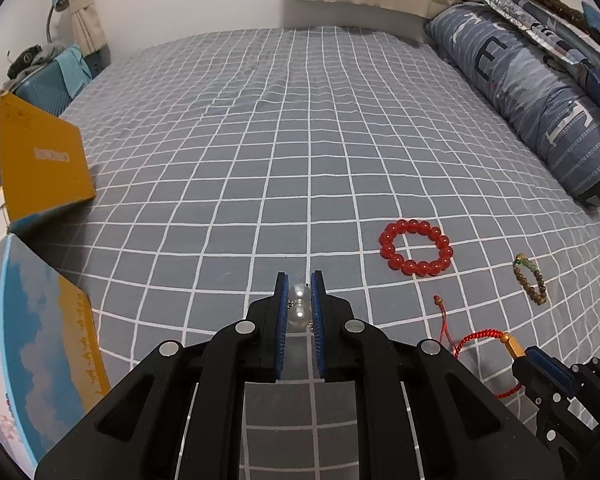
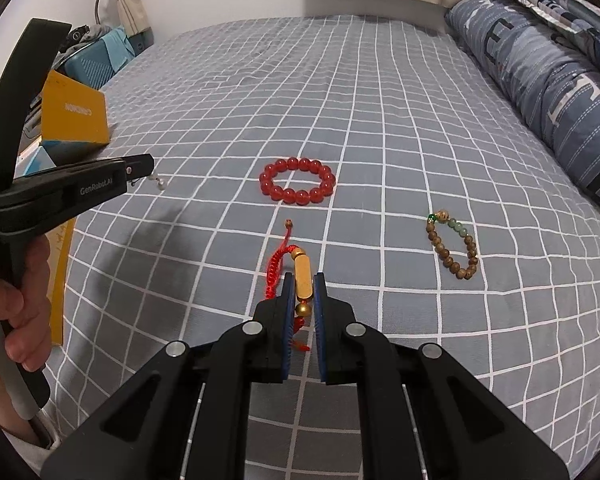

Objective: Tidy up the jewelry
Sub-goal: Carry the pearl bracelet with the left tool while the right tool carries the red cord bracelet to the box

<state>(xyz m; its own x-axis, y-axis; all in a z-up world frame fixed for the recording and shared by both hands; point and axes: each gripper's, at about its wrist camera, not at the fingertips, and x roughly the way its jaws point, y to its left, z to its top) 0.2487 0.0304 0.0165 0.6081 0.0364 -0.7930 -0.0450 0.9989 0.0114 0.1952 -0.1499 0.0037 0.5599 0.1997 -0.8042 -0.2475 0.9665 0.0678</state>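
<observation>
The left gripper (image 1: 299, 300) squeezes two white pearls (image 1: 299, 303) tight between its jaws. The right gripper (image 2: 303, 294) squeezes the gold bar (image 2: 302, 276) on a red string bracelet (image 2: 278, 266).

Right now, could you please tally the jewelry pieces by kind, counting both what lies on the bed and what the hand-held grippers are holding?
Beaded bracelets: 2, the red bead bracelet and the wooden bead bracelet, both on the bed.
Red cord bracelets with a gold bar: 1, in the right hand-held gripper.
Pearl pieces: 1, in the left hand-held gripper.
Total: 4
</observation>
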